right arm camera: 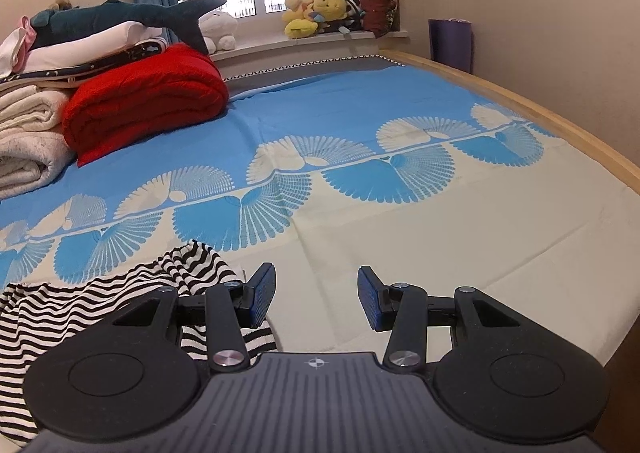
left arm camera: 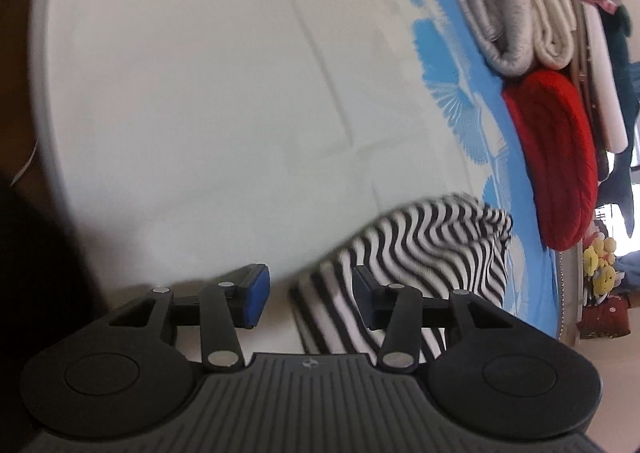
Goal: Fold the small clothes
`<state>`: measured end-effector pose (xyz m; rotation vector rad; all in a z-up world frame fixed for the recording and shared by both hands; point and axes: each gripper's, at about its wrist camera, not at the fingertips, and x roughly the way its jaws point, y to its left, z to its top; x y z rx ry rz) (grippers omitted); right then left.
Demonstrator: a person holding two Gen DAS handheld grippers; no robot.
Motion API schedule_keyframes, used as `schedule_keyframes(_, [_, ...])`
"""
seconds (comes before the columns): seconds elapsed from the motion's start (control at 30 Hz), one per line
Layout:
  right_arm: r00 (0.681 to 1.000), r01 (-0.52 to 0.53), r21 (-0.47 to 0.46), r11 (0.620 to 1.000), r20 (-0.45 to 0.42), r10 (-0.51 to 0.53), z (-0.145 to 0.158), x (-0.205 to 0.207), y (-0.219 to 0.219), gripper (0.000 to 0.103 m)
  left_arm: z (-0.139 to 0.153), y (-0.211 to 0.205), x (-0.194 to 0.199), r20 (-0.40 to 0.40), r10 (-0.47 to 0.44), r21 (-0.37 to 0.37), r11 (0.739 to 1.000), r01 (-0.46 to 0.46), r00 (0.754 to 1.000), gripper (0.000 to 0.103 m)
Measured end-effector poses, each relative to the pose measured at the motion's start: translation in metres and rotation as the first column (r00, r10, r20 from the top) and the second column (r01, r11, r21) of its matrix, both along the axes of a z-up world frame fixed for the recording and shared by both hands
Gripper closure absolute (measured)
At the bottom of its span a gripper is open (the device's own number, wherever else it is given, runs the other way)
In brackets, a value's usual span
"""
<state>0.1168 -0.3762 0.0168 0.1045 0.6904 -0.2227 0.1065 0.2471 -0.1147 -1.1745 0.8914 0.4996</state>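
A black-and-white striped garment (left arm camera: 424,253) lies crumpled on the cream part of the bed sheet. In the left wrist view it sits just ahead of and under my left gripper (left arm camera: 312,297), which is open and empty, its right finger over the cloth. In the right wrist view the garment (right arm camera: 80,309) lies at the lower left, partly under the left finger of my right gripper (right arm camera: 316,301), which is open and empty above bare sheet.
The bed sheet (right arm camera: 400,237) is cream with a blue fan pattern. Folded cream blankets (right arm camera: 24,141) and a red quilt (right arm camera: 148,101) are stacked at the bed's far left, with a plush shark (right arm camera: 120,17) on top. The bed's wooden edge (right arm camera: 580,133) runs along the right.
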Motion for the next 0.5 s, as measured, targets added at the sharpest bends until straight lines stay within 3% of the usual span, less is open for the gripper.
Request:
schedule_keyframes(0.13, [1.0, -0.007, 0.01, 1.0, 0.001, 0.007, 0.0, -0.001, -0.003, 0.056, -0.008, -0.007, 0.0, -0.006, -0.049, -0.084, 0.995, 0.048, 0.999, 0.051])
schedule_keyframes(0.37, [1.0, -0.003, 0.028, 1.0, -0.003, 0.004, -0.001, 0.002, -0.003, 0.056, -0.012, -0.011, 0.027, 0.057, -0.135, 0.013, 0.991, 0.135, 0.989, 0.053])
schedule_keyframes(0.4, [1.0, -0.007, 0.025, 1.0, -0.005, 0.007, -0.002, 0.003, -0.001, 0.056, -0.011, -0.013, 0.028, 0.056, -0.153, 0.031, 0.988, 0.152, 0.987, 0.057])
schedule_keyframes(0.5, [1.0, -0.018, 0.017, 1.0, -0.009, 0.018, -0.002, 0.003, 0.0, 0.056, -0.014, -0.018, 0.031, 0.034, -0.188, 0.061, 0.981, 0.186, 0.982, 0.089])
